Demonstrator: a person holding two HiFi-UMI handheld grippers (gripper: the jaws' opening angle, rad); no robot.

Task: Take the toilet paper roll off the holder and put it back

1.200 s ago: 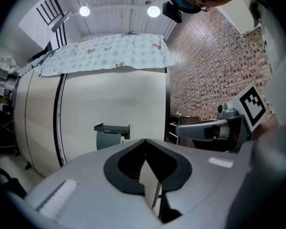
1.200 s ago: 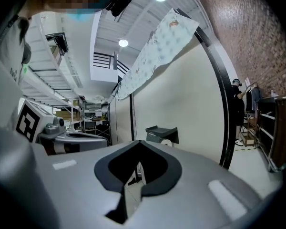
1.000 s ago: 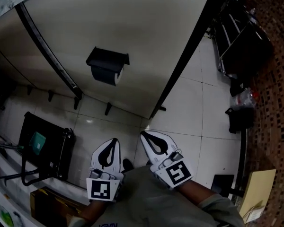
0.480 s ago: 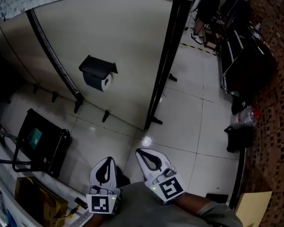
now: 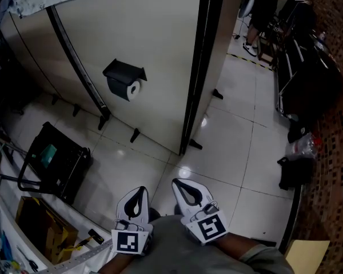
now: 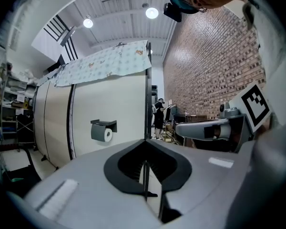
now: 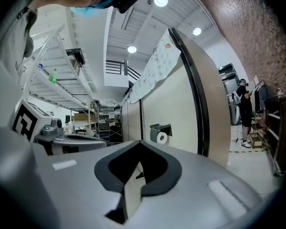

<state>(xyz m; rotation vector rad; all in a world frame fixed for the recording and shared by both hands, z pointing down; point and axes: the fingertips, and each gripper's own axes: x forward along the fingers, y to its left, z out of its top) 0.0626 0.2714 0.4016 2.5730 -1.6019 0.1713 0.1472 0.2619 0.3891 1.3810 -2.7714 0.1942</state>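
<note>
1. Jaws clenched on both grippers, nothing between them. I see the left gripper [image 5: 138, 190] and the right gripper [image 5: 177, 182] side by side low in my head view, tips apart, both aimed toward the cream partition wall [image 5: 160, 39].
2. Toilet paper roll [image 5: 134, 89] sits on its black holder [image 5: 124, 72], mounted on that wall, well apart from both grippers.
3. The roll's white end with the core hole faces right in the head view. The holder's flat lid covers the top of the roll.
4. A black post [image 5: 195, 84] runs down the wall's right edge. Glossy white tiled floor [image 5: 234, 124] lies between my grippers and the wall.
5. A black cart [image 5: 57, 164] stands on the floor at left, with a cardboard box [image 5: 40, 227] nearer, bottom left.
6. A person [image 5: 264, 10] stands far back at top right. A brick wall [image 5: 334, 153] runs along the right side.
</note>
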